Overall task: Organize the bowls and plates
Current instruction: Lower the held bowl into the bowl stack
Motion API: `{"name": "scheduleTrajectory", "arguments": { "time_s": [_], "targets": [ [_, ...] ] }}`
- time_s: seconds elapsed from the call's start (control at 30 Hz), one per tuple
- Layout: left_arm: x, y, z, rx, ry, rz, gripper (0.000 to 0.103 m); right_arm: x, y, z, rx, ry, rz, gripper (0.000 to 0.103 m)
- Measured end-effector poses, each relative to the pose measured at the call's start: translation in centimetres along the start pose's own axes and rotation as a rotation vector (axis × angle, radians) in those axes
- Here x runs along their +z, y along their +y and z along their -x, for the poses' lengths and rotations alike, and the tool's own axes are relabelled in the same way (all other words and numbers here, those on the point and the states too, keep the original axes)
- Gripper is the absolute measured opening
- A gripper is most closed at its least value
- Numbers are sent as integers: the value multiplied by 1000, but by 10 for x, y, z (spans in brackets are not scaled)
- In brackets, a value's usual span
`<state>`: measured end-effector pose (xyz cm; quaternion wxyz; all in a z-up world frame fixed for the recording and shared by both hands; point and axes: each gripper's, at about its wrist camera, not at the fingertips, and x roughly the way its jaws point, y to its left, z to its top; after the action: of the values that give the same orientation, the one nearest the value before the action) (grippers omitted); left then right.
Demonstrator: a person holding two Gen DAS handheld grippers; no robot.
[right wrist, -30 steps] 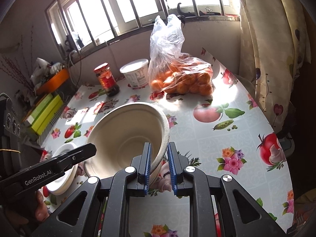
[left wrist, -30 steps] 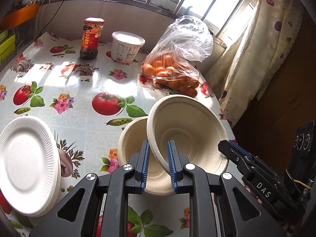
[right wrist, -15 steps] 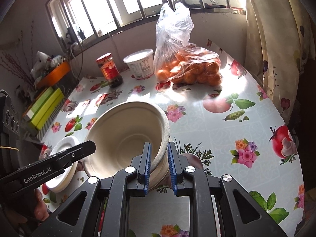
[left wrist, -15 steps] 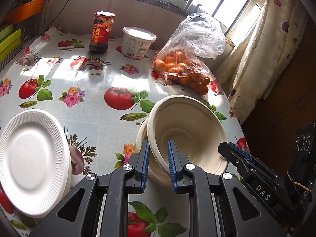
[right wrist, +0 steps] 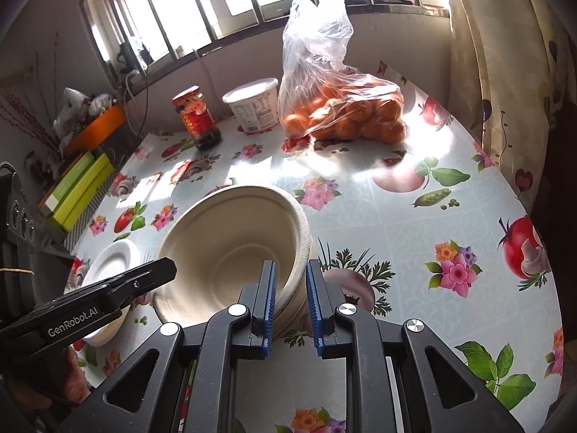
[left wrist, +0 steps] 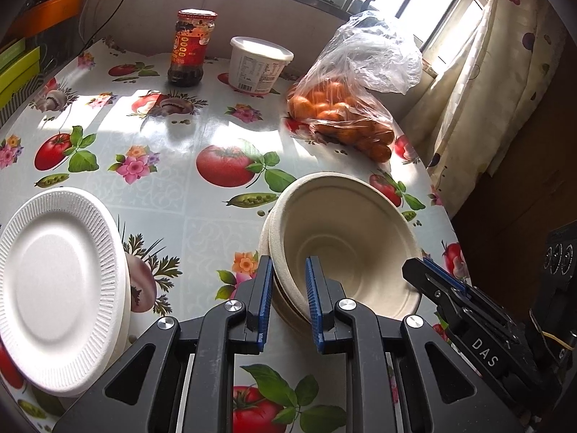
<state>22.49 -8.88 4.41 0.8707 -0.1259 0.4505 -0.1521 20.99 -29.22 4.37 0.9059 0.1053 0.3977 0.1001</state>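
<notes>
- Two nested paper bowls [left wrist: 346, 249] sit on the worktop [left wrist: 202, 223], right of a stack of white foam plates [left wrist: 57, 281];
- left gripper [left wrist: 287, 301] has its jaws closed on the bowls' near-left rim;
- right gripper [right wrist: 290, 301] has its jaws clamped on the opposite rim;
- bag of oranges [left wrist: 342, 119], sauce jar [left wrist: 191, 48] and white tub [left wrist: 259, 63] stand near the window.

A home dining corner is indicated by a table [right wrist: 414, 238] covered in a fruit-and-flower oilcloth, a sauce jar [right wrist: 196, 117], a tub [right wrist: 254, 104], a bag of oranges [right wrist: 342, 108], barred windows [right wrist: 202, 11] and curtains [left wrist: 479, 83].
</notes>
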Motion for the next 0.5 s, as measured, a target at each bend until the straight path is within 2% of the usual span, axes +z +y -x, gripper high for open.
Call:
{"name": "scheduleTrajectory", "arguments": {
  "time_s": [0.5],
  "targets": [
    [1, 1, -1, 10, 1, 8, 19, -3, 0, -4, -4, 6, 2, 17]
  ]
}}
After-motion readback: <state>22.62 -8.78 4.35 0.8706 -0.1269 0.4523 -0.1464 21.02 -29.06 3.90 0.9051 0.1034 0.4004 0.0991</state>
